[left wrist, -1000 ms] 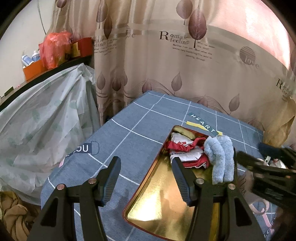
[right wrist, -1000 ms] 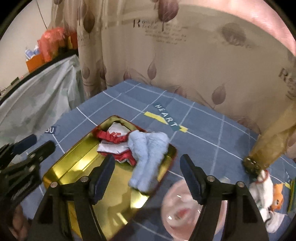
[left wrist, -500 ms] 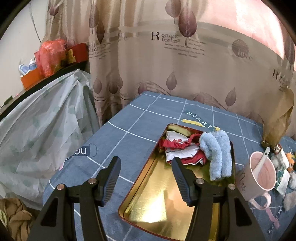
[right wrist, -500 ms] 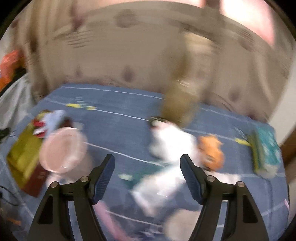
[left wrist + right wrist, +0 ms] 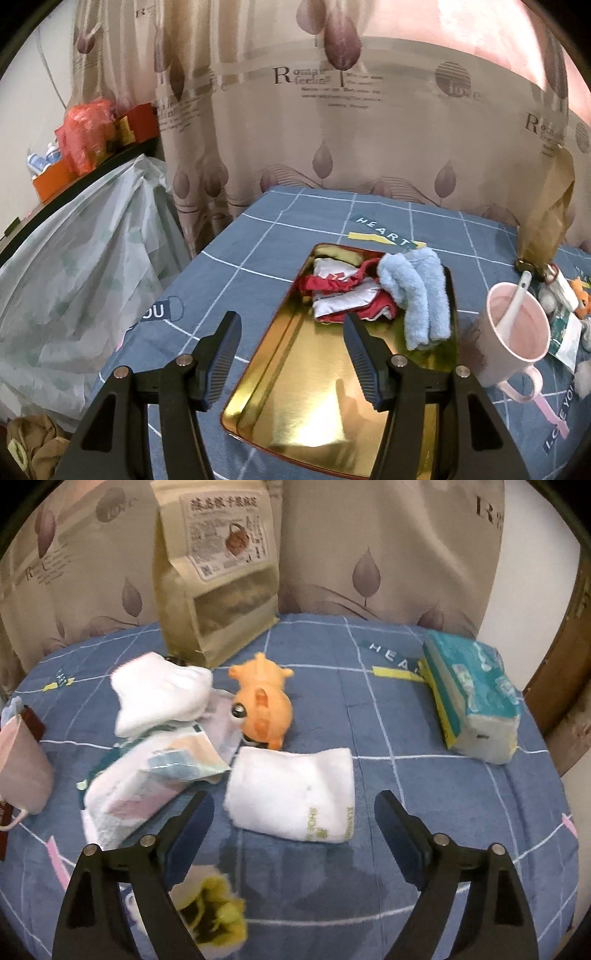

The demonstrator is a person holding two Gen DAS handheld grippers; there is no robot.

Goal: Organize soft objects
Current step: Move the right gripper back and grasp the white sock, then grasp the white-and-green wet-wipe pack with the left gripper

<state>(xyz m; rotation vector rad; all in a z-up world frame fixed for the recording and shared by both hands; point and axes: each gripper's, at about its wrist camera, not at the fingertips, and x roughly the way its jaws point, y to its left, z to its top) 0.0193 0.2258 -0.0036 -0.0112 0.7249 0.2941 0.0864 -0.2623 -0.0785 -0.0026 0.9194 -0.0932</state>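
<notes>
**Soft goods on blue checked cloth, both tongs empty**

Left gripper (image 5: 291, 354): jaws wide, holding nothing, hovering over near end of gold tray (image 5: 295, 417). Tray long axis running away from camera. At its far end: red-and-white garment (image 5: 343, 295), bunched, print unreadable; blue towel (image 5: 417, 295), folded, long axis along tray, draped onto right rim. Pink mug (image 5: 517, 339) with white spoon (image 5: 515, 302) just right of tray.

Right gripper (image 5: 293, 819): jaws wide, holding nothing, poised just before white sock (image 5: 291, 794). Sock flat, long axis left to right, cuff toward right; gold lettering near cuff, possibly "SHOE", too blurred to confirm. Second white sock (image 5: 159, 698) further back left, lying partly on a wrapped packet (image 5: 147, 779). Orange toy (image 5: 264, 705) between the two socks. Kraft bag (image 5: 218, 568) upright behind, label in Chinese. Tissue pack (image 5: 476, 701) at right, well apart. Yellow fluff (image 5: 218, 919) at left finger.

Cloth (image 5: 406, 716) print: "HEART", "YOU". Curtain (image 5: 332, 110) print: "Romantic feeling", "love".
</notes>
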